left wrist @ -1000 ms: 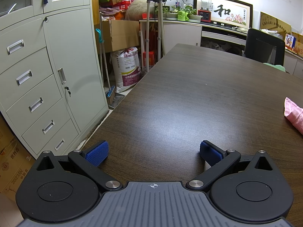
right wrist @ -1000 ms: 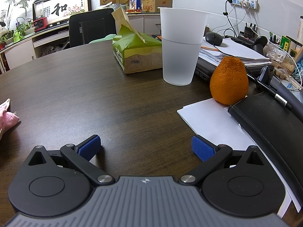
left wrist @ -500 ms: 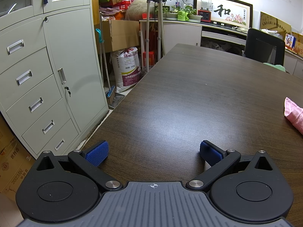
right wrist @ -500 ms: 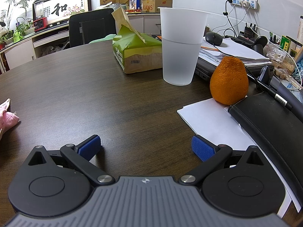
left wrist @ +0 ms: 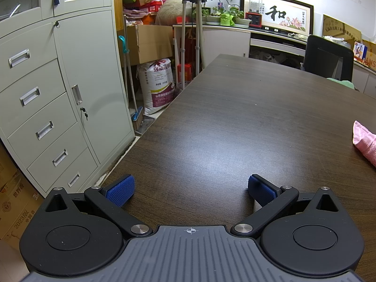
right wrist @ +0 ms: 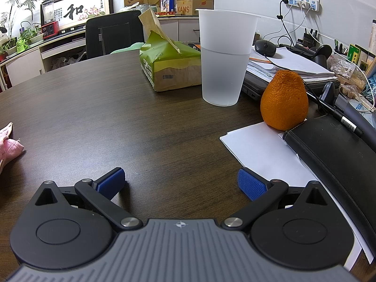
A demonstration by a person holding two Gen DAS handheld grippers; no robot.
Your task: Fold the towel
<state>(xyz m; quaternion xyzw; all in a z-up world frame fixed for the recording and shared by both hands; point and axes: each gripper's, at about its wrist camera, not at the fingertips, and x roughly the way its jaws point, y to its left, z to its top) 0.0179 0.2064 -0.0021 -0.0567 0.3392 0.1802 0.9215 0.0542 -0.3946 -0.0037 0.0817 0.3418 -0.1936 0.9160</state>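
1. Closest to the left wrist camera, the left gripper (left wrist: 190, 190) sits low over the dark wood-grain table (left wrist: 235, 122), its blue ribbed pads (left wrist: 120, 189) spread wide with nothing between them.
2. Same story on the other side: the right gripper (right wrist: 181, 182) has its jaws wide apart, blue pads (right wrist: 251, 185) empty, hovering just above the tabletop.
3. Off to the right edge of the left view lies the pink terry towel (left wrist: 366, 141), crumpled on the table and well apart from the left claw.
4. That towel also peeks in at the left edge of the right view (right wrist: 8, 145), clear of the right claw too, so it lies between the two grippers and neither touches it.
5. Just right of the right gripper, a white sheet of paper (right wrist: 256, 143) lies flat, with a black leather-look folder (right wrist: 333, 150) overlapping it.
6. Further on, a bumpy pear-shaped orange fruit (right wrist: 284, 99) stands touching the paper's far corner.
7. Beyond it, a tall frosted plastic cup (right wrist: 224, 56) stands upright.
8. Behind the cup rests a torn-open green and brown tissue pack (right wrist: 169, 68).
9. Farthest back, a black office chair (right wrist: 115, 35) faces the table.
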